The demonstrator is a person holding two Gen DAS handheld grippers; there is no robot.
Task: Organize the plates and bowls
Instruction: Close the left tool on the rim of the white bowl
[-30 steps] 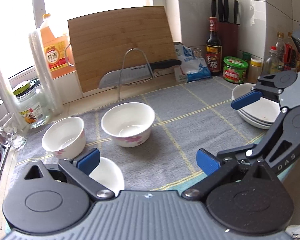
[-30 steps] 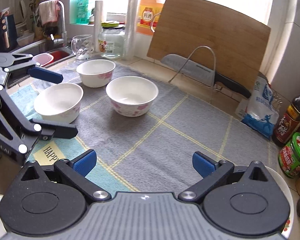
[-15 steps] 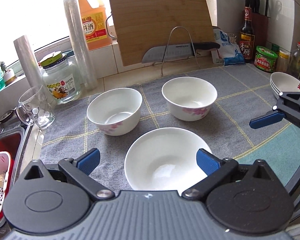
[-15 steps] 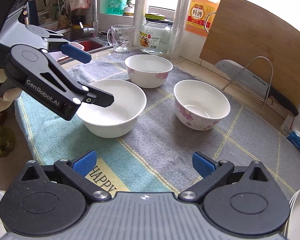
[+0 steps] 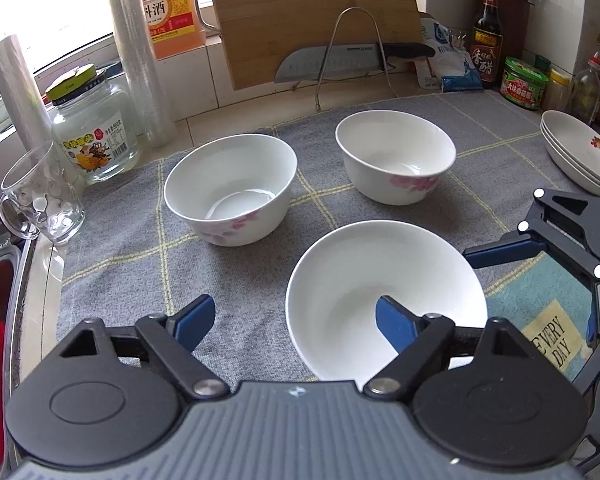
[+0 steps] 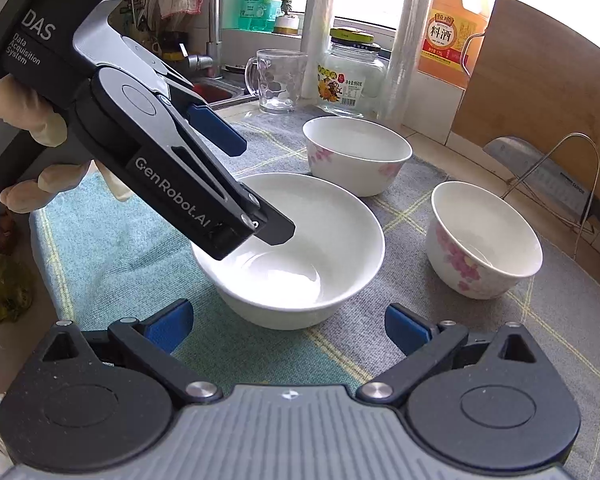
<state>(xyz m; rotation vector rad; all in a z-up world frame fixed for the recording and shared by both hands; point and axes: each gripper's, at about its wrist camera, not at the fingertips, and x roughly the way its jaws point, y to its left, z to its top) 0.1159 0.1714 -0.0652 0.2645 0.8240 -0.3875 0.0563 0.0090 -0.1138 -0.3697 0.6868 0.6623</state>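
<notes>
Three white bowls stand on a grey cloth. The plain wide bowl [image 5: 384,280] [image 6: 300,252] is nearest. Two flowered bowls stand behind it, one at the left [image 5: 230,188] [image 6: 356,152] and one at the right [image 5: 396,156] [image 6: 484,240]. My left gripper [image 5: 292,322] is open and straddles the plain bowl's near left rim, with one finger inside the bowl and one outside; it also shows in the right wrist view [image 6: 256,192]. My right gripper [image 6: 288,326] is open and empty, just in front of the plain bowl. A stack of white plates [image 5: 580,152] sits at the far right.
A glass mug [image 5: 40,196], a jar [image 5: 92,132], a cooking wine jug [image 5: 168,8], a cutting board [image 5: 312,12] and a knife on a wire rack [image 5: 340,64] line the back. Sauce bottles and jars [image 5: 524,84] stand back right. A sink [image 6: 216,92] lies to the left.
My left gripper has moved forward and lower, so one finger now sits inside the plain bowl. My right gripper has swung left and come close to the same bowl.
</notes>
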